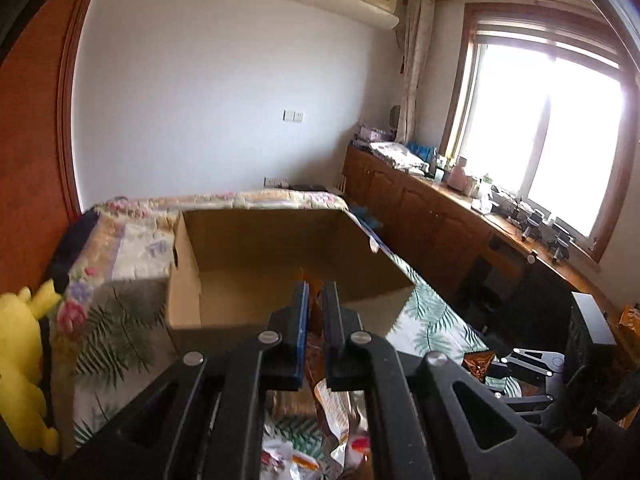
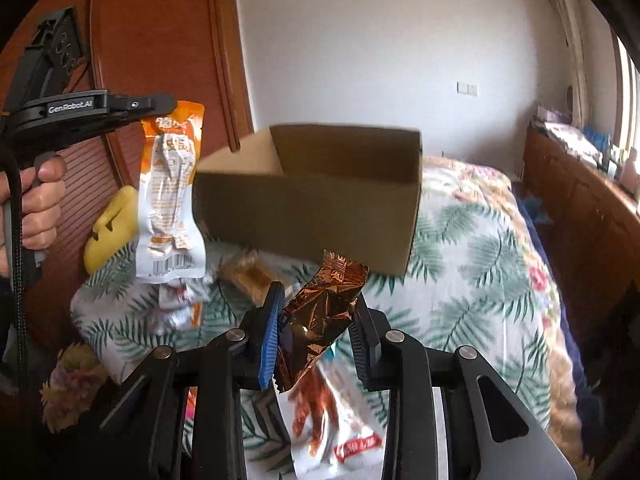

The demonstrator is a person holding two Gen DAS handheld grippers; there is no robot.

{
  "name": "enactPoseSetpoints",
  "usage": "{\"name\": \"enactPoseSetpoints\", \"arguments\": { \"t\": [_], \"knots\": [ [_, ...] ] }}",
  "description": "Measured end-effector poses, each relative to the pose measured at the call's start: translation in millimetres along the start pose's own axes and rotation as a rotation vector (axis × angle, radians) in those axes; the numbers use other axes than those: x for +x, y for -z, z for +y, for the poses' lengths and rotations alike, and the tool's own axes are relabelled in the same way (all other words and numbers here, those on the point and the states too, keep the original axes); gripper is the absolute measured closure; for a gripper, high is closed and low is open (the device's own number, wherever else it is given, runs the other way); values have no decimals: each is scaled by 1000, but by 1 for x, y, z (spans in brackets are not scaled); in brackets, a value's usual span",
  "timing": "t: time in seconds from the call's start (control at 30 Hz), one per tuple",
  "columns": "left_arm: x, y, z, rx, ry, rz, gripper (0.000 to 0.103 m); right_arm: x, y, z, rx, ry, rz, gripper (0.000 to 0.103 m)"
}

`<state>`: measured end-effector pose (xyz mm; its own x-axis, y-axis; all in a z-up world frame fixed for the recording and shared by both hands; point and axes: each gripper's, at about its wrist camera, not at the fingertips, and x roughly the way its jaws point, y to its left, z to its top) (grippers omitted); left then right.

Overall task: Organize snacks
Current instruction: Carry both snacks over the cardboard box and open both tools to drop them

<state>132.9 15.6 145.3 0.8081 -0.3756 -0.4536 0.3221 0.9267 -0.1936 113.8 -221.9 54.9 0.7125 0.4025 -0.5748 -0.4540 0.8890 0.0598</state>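
An open cardboard box stands on the bed; in the right wrist view the box is ahead and above my right gripper. My left gripper is shut on an orange-and-white snack packet, which hangs from its tip, held in the air left of the box; only the packet's thin edge shows between the fingers. My right gripper is shut on a shiny copper-brown foil packet, held above the bed in front of the box.
More snack packets lie on the leaf-print bedspread: a white packet with a red label, small white-orange ones and a tan one. A yellow plush toy sits at the left. Wooden cabinets run along the window side.
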Motion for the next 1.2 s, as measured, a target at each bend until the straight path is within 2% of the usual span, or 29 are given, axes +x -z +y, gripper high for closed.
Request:
{"name": "enactPoseSetpoints", "arguments": {
  "t": [0.27,0.6,0.77,0.97,1.2],
  "knots": [
    [-7,-54,12,21,-40,-72,101,2,-54,4,-44,-18,-51,73],
    [13,-100,32,14,-97,-111,101,31,-100,3,-58,-1,-44,73],
    [31,-99,42,-16,-124,-110,101,50,-112,0,-56,5,-32,73],
    [60,-81,56,-42,-140,-91,101,70,-123,-5,-30,33,-29,73],
    [70,-75,66,-70,-153,-124,101,96,-126,-10,-24,68,-1,73]
  ]
}}
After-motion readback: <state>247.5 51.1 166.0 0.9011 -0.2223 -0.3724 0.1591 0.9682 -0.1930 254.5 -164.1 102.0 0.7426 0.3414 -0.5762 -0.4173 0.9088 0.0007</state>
